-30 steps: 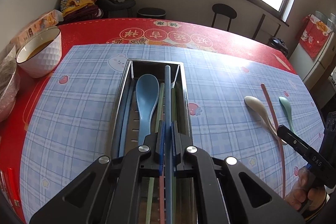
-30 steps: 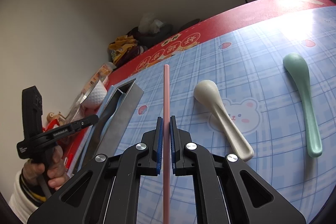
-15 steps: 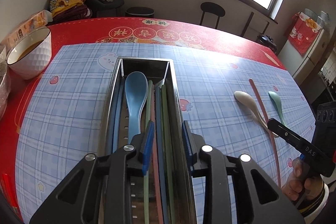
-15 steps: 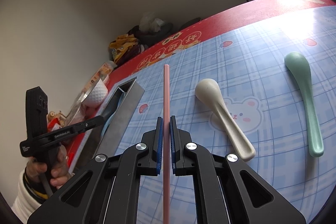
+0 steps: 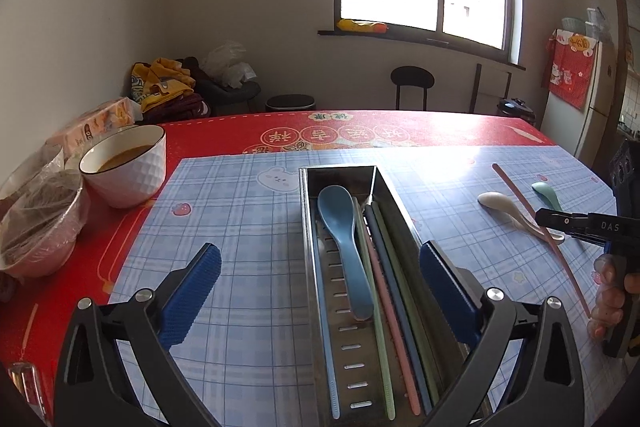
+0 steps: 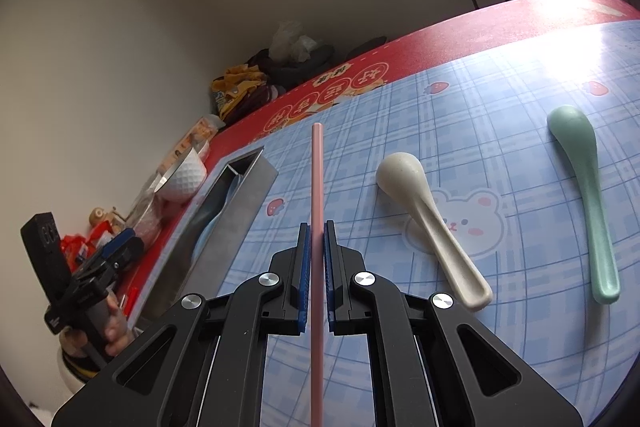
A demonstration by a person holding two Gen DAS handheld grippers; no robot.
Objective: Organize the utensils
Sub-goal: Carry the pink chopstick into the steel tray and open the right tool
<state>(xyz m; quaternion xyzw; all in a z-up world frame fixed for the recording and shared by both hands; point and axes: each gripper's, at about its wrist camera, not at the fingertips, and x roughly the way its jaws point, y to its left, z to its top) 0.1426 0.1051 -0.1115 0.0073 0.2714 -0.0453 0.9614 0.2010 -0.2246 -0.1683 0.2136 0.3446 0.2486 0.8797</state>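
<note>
Clamping the pink chopstick [image 6: 317, 187] near mid-length, the right tongs [image 6: 316, 239] hold it above the table [image 6: 500, 99]; thin, light, stiff and slick (it may pivot); the left tongs [image 5: 320, 267] are opening, empty, over the metal tray [image 5: 400, 211].

My left gripper [image 5: 320, 279]: matte black frame of angular arms with triangular cut-outs, round silver screw heads at the joints, two fingers [image 5: 192, 291] faced with ribbed blue pads.

My right gripper [image 6: 316, 267]: same build, black arms, four silver screws, thin blue ribbed pads [image 6: 305, 275] lining the inner finger faces.

Seen from the left camera, its black body carries white lettering "DAS" on the side.

My left hand [image 6: 108, 331]: wrapped round a black handle; a cuff banded in yellow and dark stripes over white fabric at the wrist.
</note>
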